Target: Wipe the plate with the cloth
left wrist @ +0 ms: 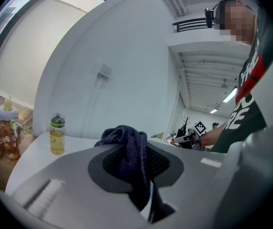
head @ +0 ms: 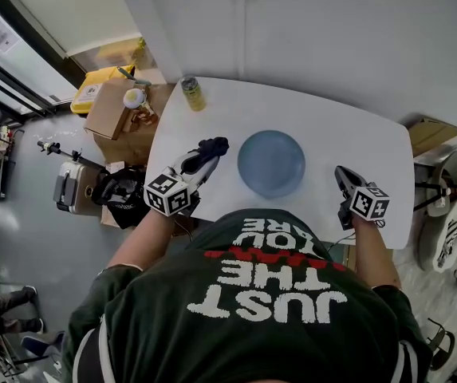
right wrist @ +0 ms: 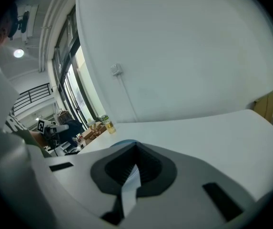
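On the white table [head: 348, 130], a blue plate [head: 271, 163]
The left gripper [head: 206, 158] pinches a dark cloth [head: 213, 145]; the right gripper [head: 343, 175] is pressed together, empty

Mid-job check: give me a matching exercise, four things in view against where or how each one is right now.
Things:
1. cloth
2. plate
3. bottle
4. right gripper

States:
A. shut and empty, right of the plate
B. standing near the far edge of the table
C. pinched in the left gripper
D. blue, mid-table, nothing on it

Pairs: 1-C, 2-D, 3-B, 4-A
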`<state>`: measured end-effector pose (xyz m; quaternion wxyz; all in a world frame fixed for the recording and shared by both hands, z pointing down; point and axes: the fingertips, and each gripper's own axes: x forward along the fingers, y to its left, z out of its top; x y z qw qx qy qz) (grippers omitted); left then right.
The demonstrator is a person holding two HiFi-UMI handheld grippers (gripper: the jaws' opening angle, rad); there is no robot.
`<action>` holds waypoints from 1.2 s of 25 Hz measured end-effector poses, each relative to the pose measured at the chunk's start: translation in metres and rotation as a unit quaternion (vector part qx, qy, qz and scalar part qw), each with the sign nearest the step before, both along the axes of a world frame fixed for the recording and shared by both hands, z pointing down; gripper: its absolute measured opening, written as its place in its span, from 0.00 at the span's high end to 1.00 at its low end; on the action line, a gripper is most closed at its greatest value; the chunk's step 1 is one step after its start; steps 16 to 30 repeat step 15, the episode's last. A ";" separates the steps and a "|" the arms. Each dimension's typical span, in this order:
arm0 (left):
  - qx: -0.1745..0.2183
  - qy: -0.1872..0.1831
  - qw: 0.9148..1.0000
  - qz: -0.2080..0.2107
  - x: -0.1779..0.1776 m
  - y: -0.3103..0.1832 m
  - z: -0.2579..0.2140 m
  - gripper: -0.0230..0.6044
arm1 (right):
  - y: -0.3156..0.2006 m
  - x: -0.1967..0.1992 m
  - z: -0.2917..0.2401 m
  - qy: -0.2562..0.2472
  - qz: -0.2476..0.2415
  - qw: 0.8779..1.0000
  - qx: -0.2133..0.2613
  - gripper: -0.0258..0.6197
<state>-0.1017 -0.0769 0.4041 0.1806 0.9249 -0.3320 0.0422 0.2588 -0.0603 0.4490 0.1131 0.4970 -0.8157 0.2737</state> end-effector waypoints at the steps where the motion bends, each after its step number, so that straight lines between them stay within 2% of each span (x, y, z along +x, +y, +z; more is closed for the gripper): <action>1: 0.000 0.000 1.000 0.000 0.000 0.000 0.000 0.86 | 0.000 0.000 0.000 0.001 -0.001 1.000 0.000 0.96; 30: 0.000 0.001 1.000 0.002 0.001 0.001 0.000 0.86 | 0.002 0.000 0.000 0.008 -0.007 1.000 0.001 0.96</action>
